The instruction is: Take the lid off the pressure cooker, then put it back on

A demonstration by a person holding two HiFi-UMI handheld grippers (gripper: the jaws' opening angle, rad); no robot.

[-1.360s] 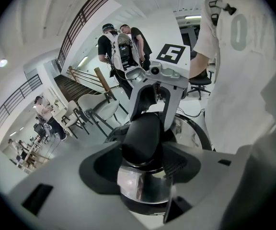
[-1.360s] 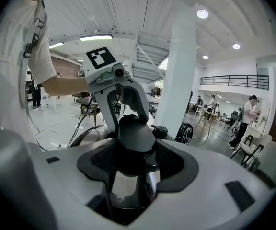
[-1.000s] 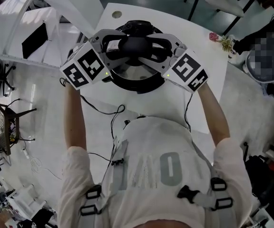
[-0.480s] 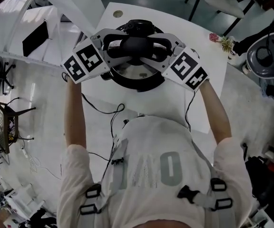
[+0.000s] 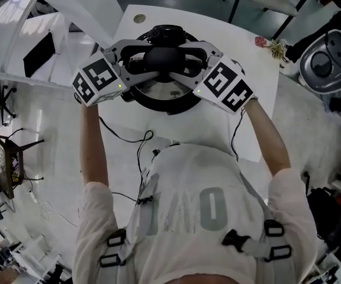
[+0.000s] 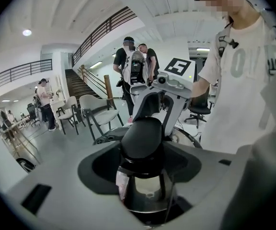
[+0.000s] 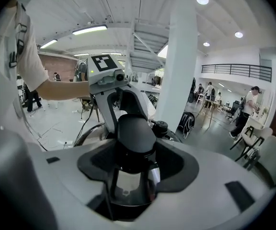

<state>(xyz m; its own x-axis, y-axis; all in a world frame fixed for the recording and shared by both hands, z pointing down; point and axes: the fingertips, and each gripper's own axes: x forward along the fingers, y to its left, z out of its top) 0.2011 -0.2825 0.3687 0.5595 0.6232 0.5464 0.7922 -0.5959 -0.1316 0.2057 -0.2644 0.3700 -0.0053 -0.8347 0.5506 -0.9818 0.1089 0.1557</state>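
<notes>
2 grippers are working 1 target. The left gripper is reaching in from the left side. Its fingers are clamping on the lid's black handle, dark pads pressing the sides. Its marker cube is facing up toward the head camera, likely for tracking.

In the middle, the pressure cooker is sitting on the white desk right in front of the person. The steel lid is lying on the black rim. It is looking seated, but I cannot tell if it is locked.

The handle is standing up at the lid's centre, which is why both tools are meeting there. Squeezing from 2 opposite sides is giving balance and, I judge, leverage for turning a heavy lid.

The right gripper is mirroring from the right, with its fingers also clamping on that same handle. Its own cube is tilting outward. Both tools are pointing down at a slant.

I judge the removal step is only starting, with the lid not off yet.

Writing:
- **Cubes:** they are carrying black-and-white square patterns only, no words.
- **Shirt:** the shirt is showing big pale letters. "OV" is readable in the left gripper view and the rest is cut off.
- **Cooker:** no brand is showing.
- **Label:** a small pinkish label is sitting low beside the handle stem, too blurred for reading.
</notes>
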